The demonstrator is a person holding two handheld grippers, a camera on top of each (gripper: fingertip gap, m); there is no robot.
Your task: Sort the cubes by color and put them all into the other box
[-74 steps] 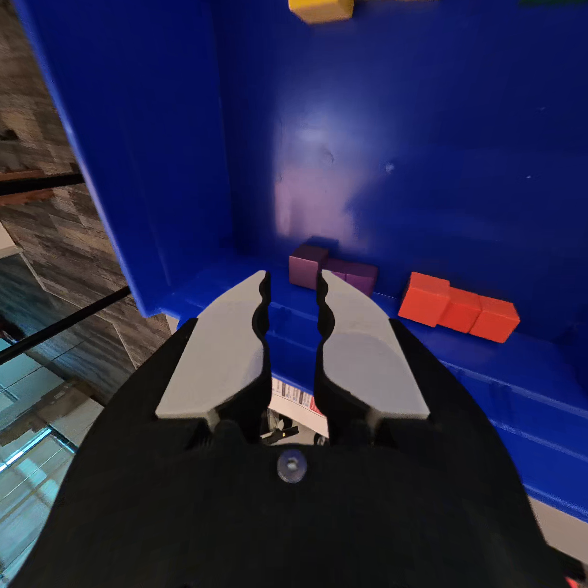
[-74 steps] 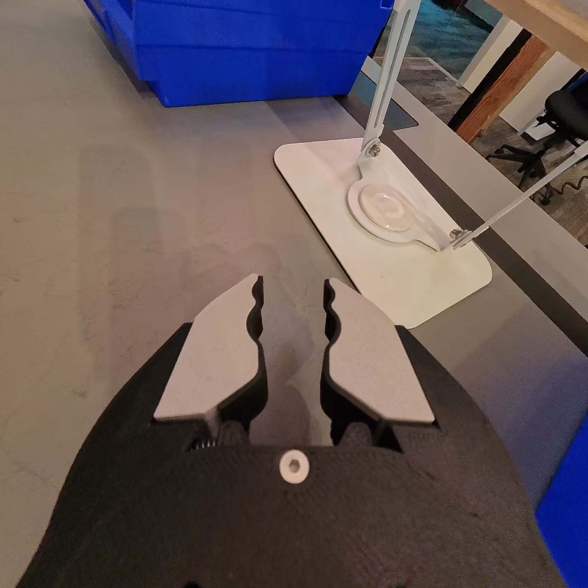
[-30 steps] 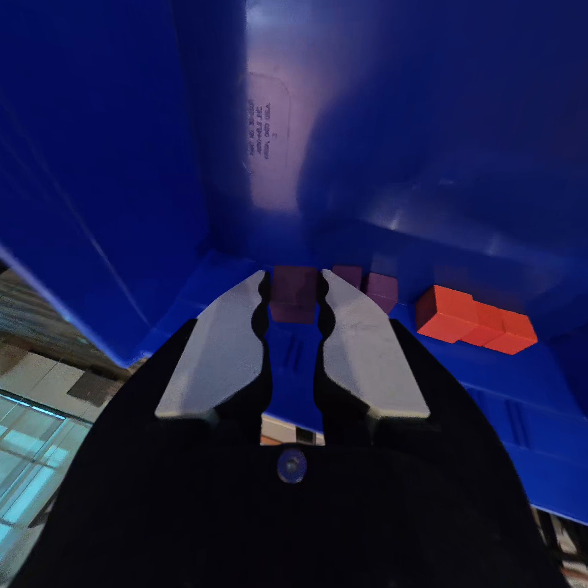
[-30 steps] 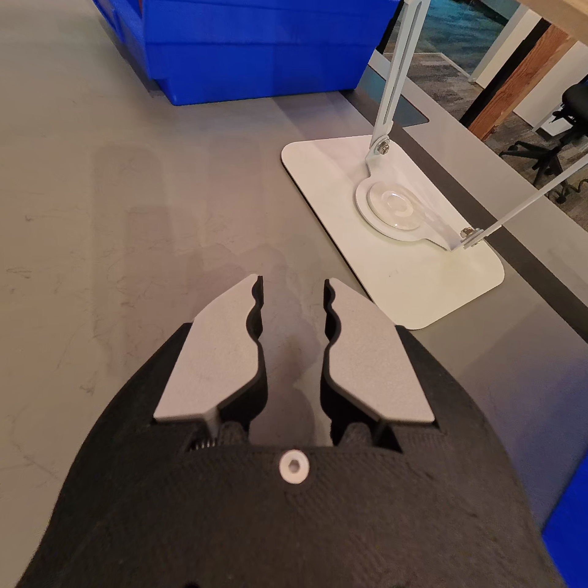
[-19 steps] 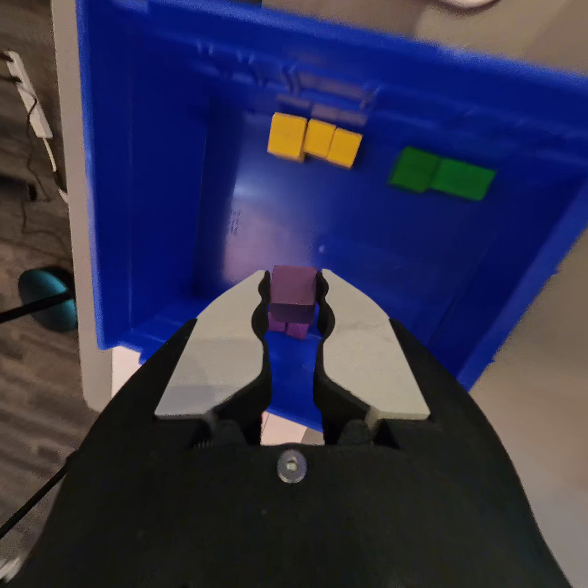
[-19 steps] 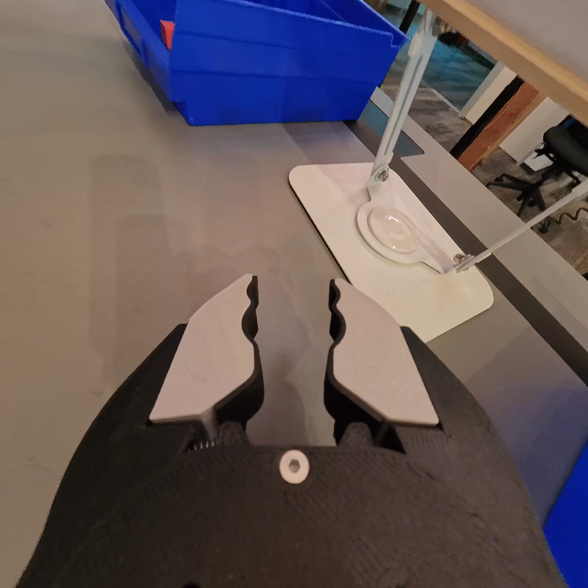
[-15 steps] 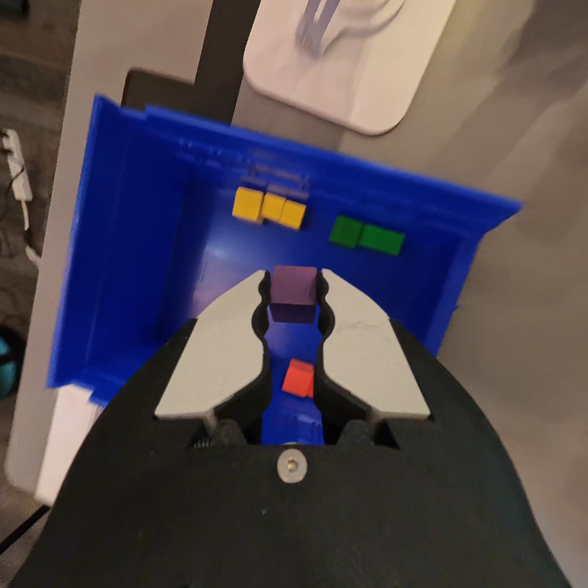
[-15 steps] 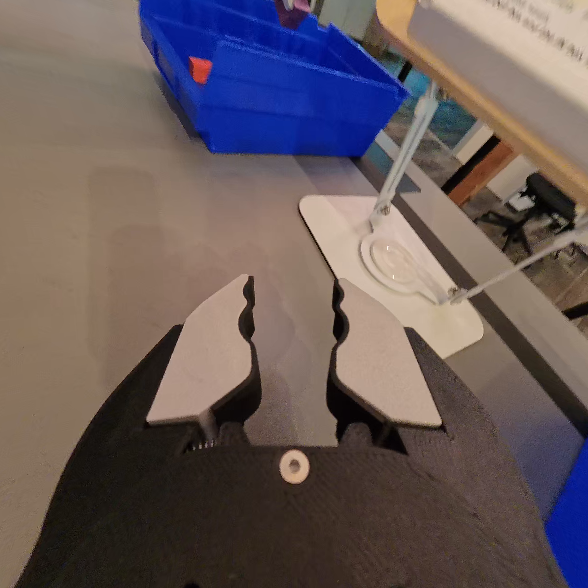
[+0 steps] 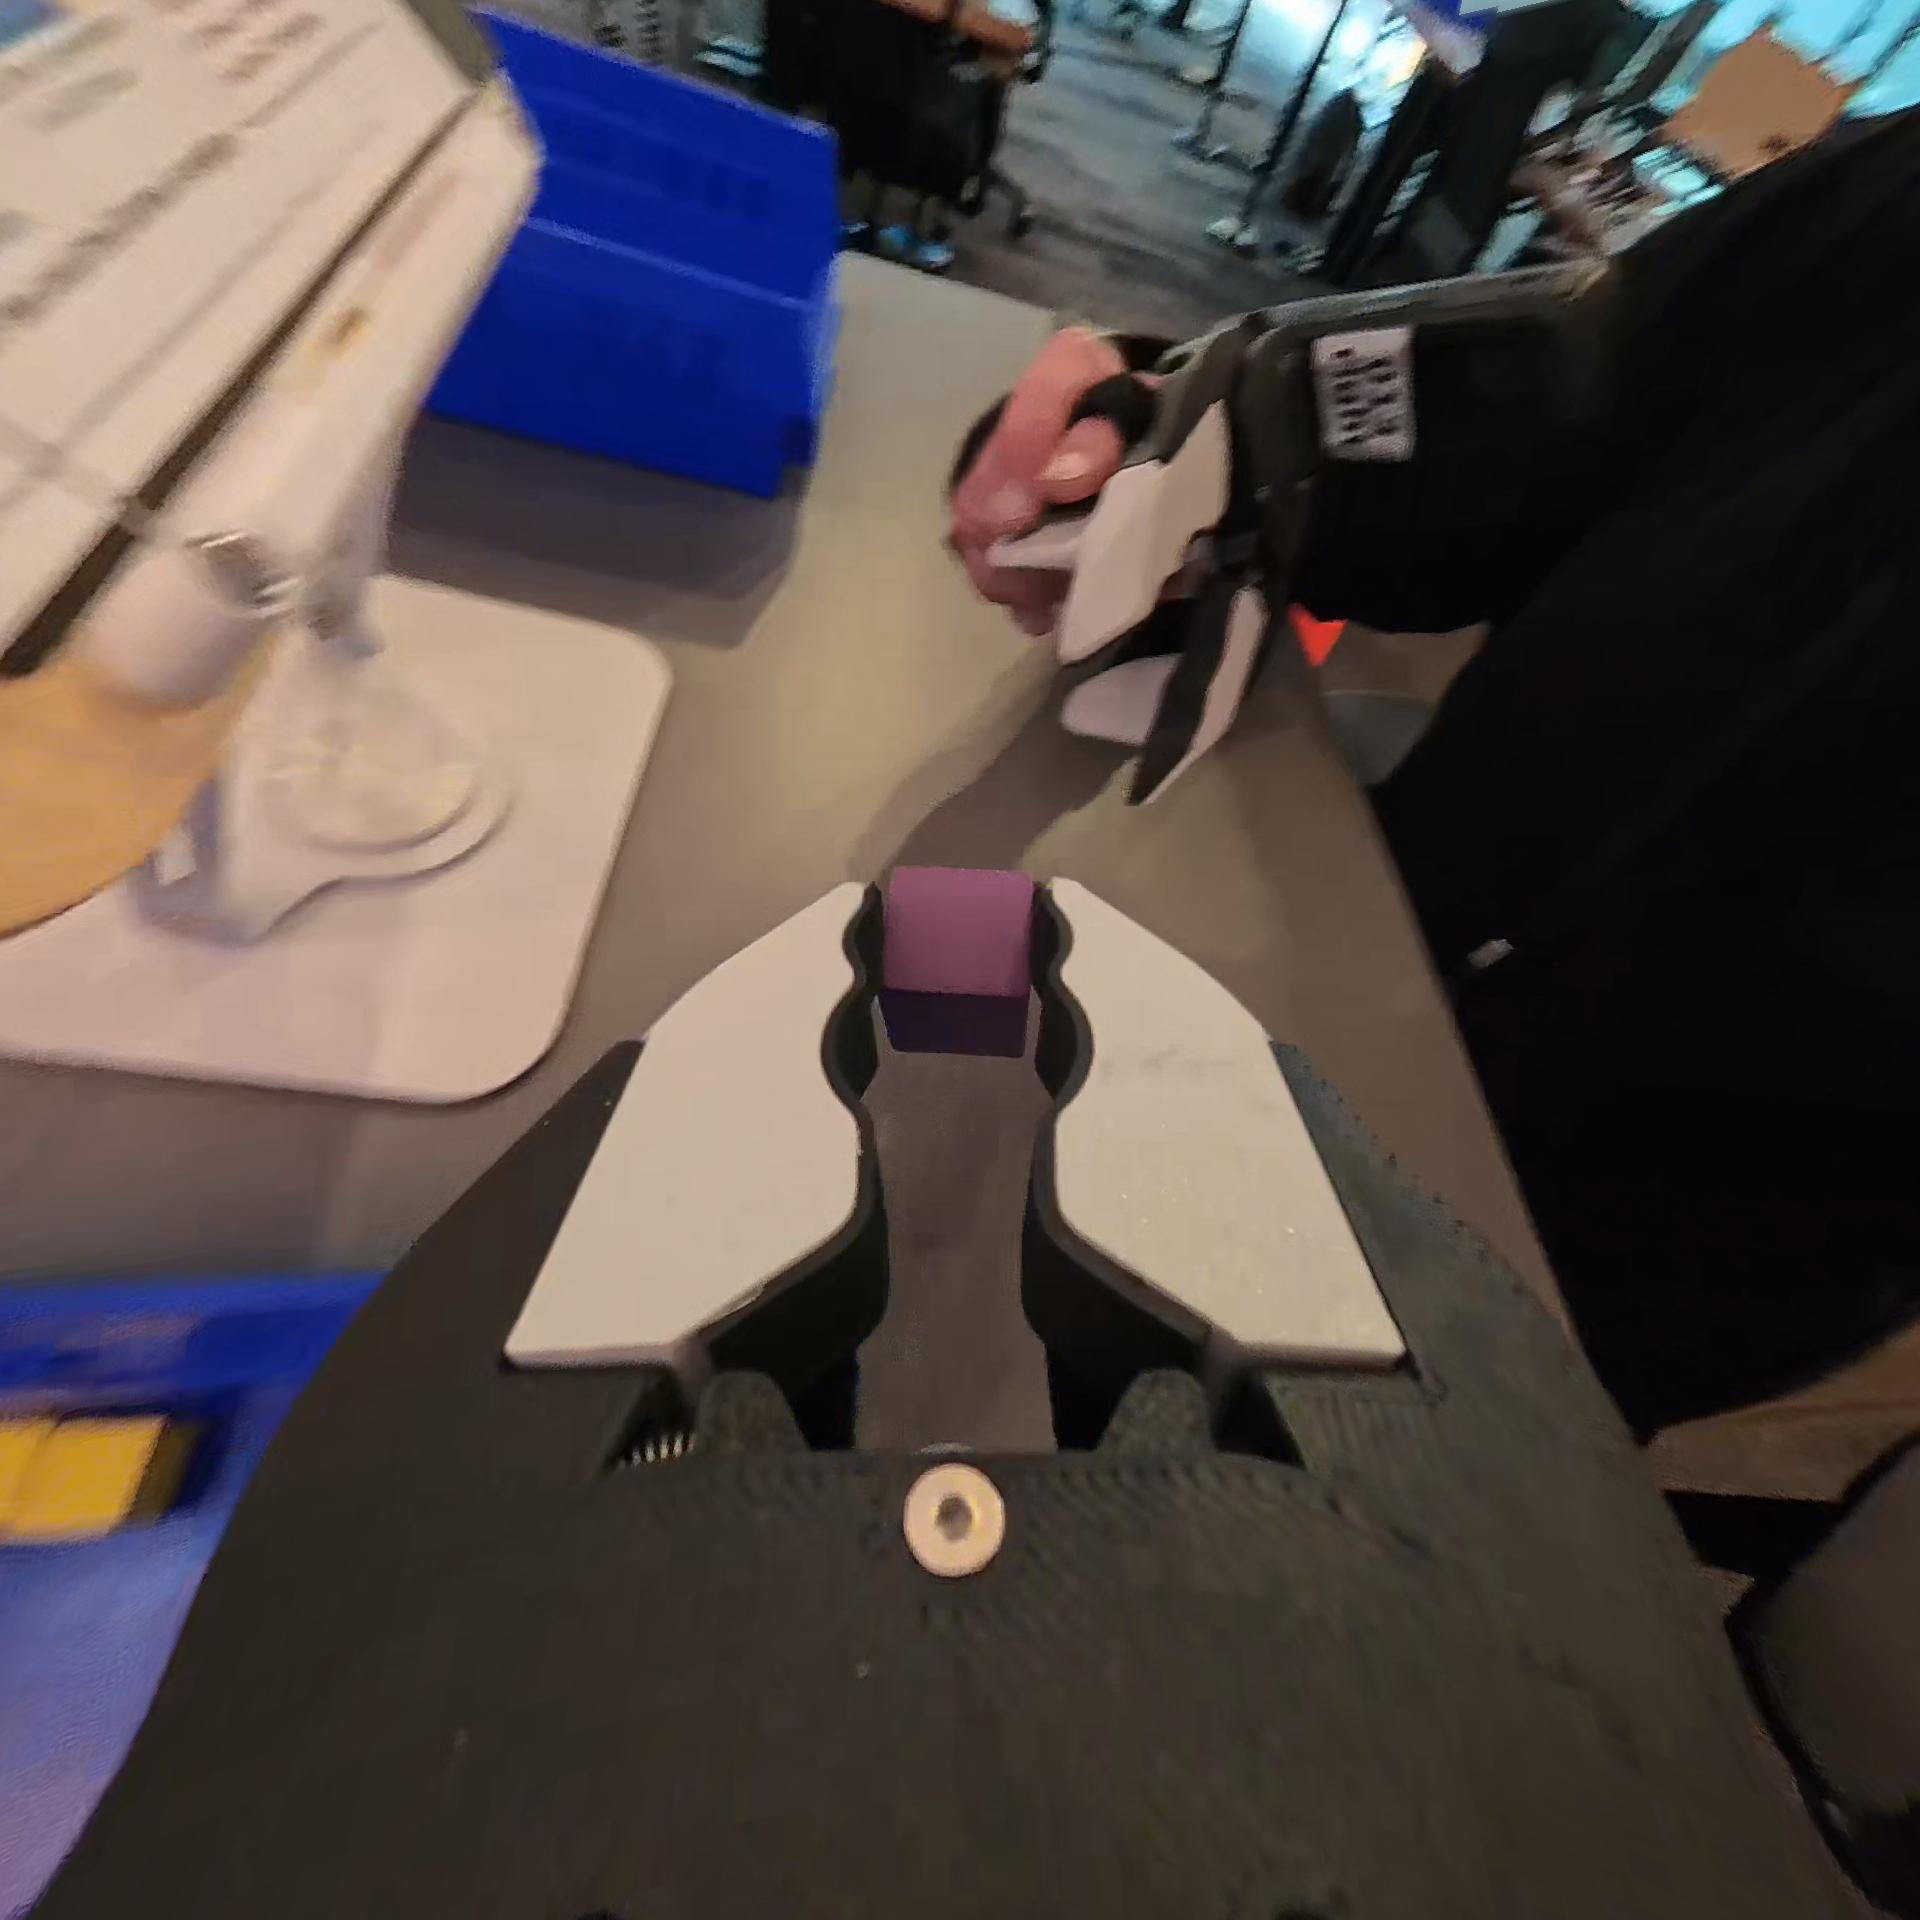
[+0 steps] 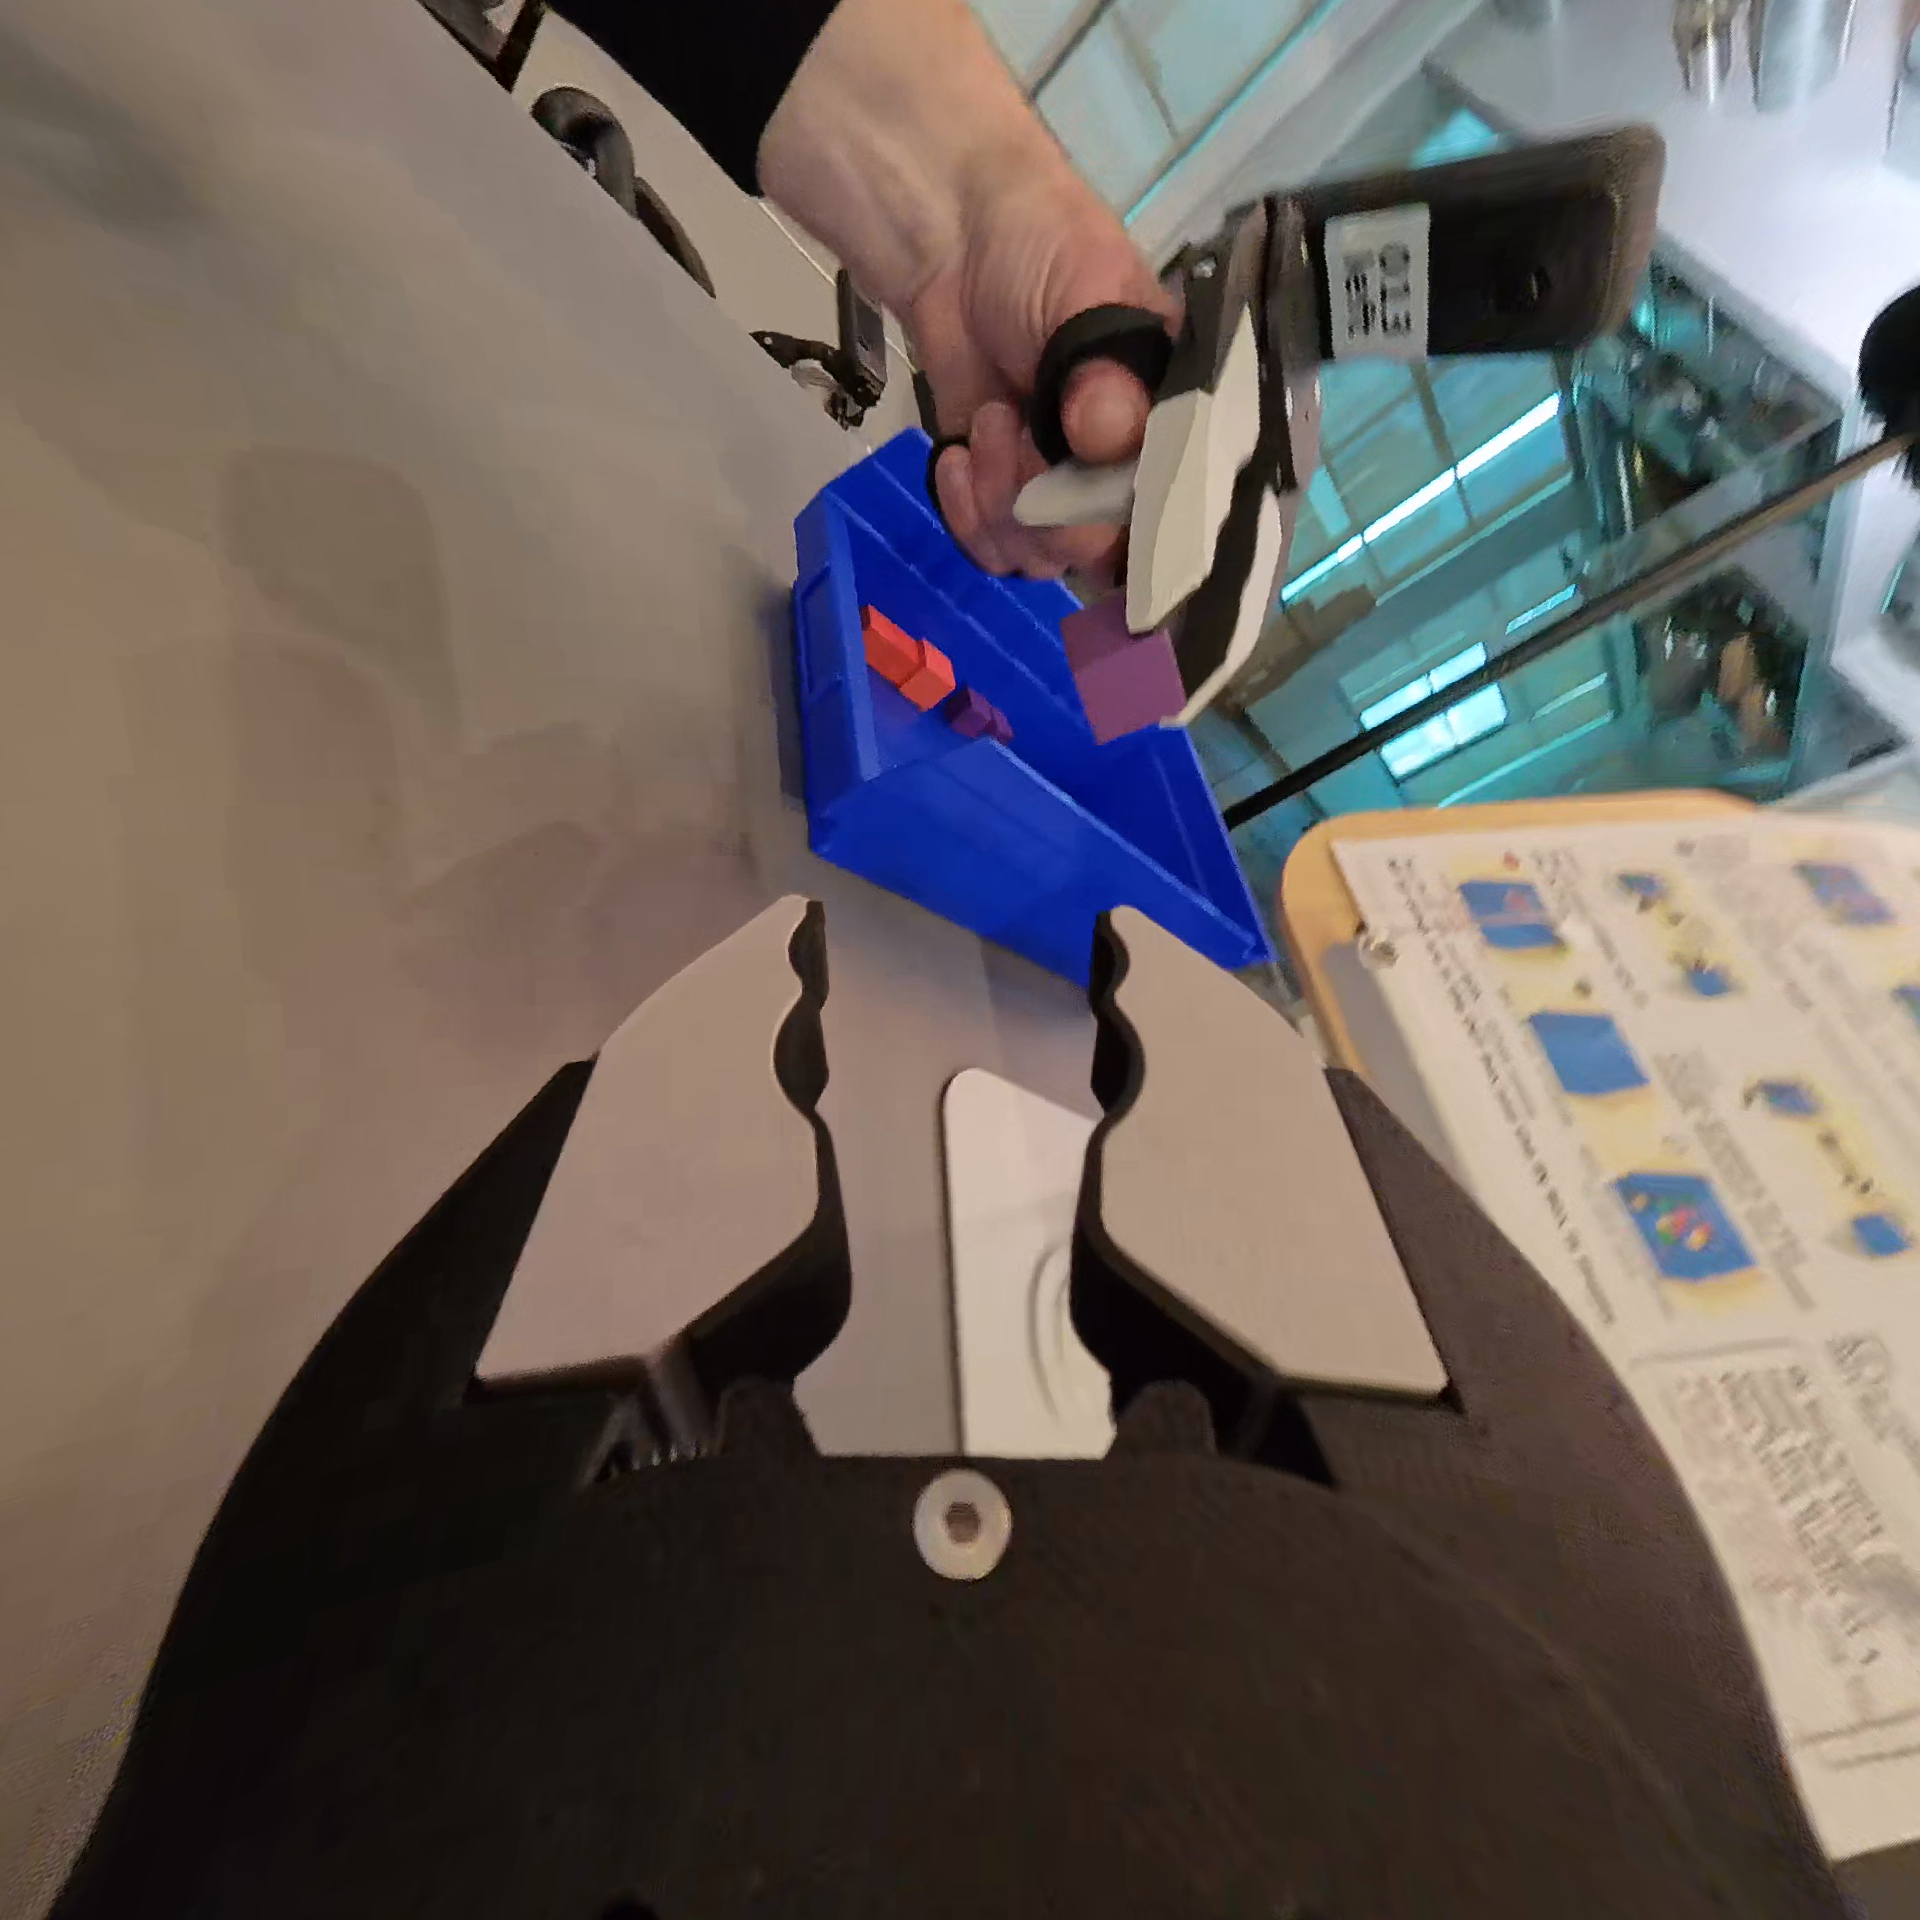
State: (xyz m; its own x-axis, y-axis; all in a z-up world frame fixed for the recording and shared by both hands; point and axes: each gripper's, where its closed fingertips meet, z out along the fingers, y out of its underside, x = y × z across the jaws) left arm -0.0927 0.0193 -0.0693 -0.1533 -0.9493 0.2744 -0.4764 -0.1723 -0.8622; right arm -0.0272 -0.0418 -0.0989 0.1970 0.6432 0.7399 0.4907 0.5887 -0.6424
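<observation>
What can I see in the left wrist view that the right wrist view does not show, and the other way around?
Only the left wrist view shows the yellow cubes in the near blue box, and a second blue box farther off across the table.

Only the right wrist view shows the red cubes and two purple cubes lying in that near box, and the printed sheet on a wooden board.

Both show the left gripper shut on the purple cube, the open right gripper, and the white lamp base.

Left hand-held gripper (image 9: 956,940) clamped, raised in air; right hand-held gripper (image 10: 951,961) agape, empty.
</observation>
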